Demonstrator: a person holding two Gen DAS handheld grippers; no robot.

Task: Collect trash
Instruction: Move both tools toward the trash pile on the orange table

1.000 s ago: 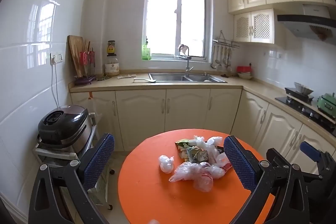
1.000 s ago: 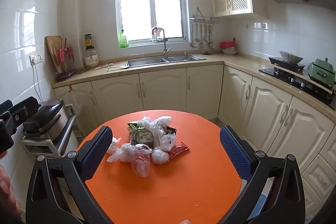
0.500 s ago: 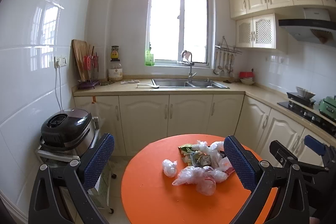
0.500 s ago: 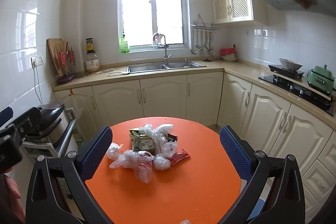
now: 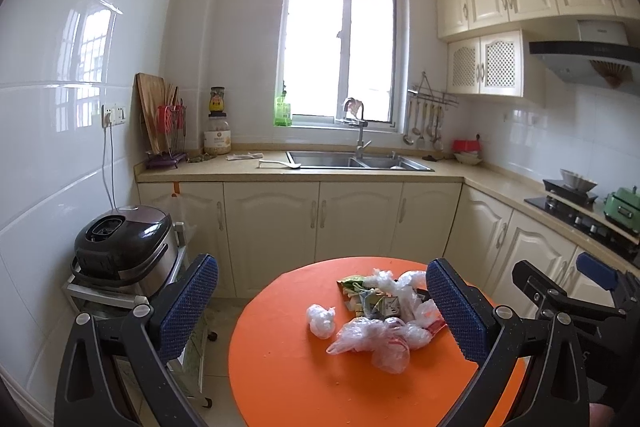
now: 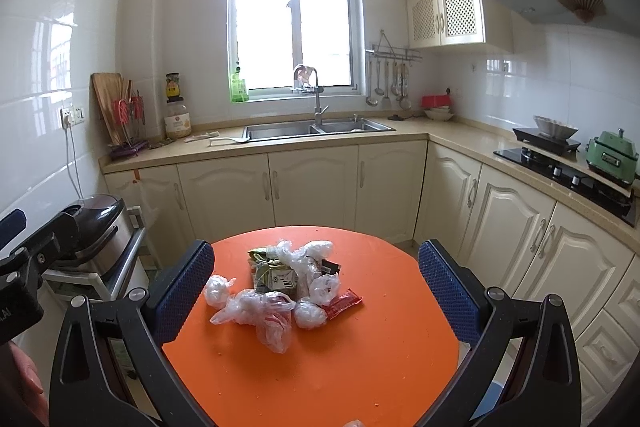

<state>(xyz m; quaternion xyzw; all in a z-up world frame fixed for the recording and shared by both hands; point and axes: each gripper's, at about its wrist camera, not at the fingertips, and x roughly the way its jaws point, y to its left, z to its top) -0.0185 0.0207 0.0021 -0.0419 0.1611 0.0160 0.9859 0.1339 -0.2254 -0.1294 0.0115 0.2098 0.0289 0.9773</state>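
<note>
A heap of trash (image 5: 380,315) (image 6: 286,285) lies on the round orange table (image 5: 288,379) (image 6: 360,367): crumpled clear plastic bags, a green carton, a red wrapper (image 6: 342,303). One small balled bag (image 5: 321,319) (image 6: 218,291) sits apart at the heap's left. My left gripper (image 5: 322,311) is open, held above the table's near-left side, nothing between its blue pads. My right gripper (image 6: 316,293) is open too, hovering short of the heap. Each gripper shows at the edge of the other's view.
Cream base cabinets (image 6: 312,187) and a counter with a sink (image 6: 316,129) run behind the table. A rice cooker (image 5: 124,247) stands on a rack at the left. A hob (image 6: 560,167) and a green pot (image 6: 612,157) are on the right counter.
Both cameras have tilted up and drawn back a little, so the table and heap sit lower in view. Both grippers stay open.
</note>
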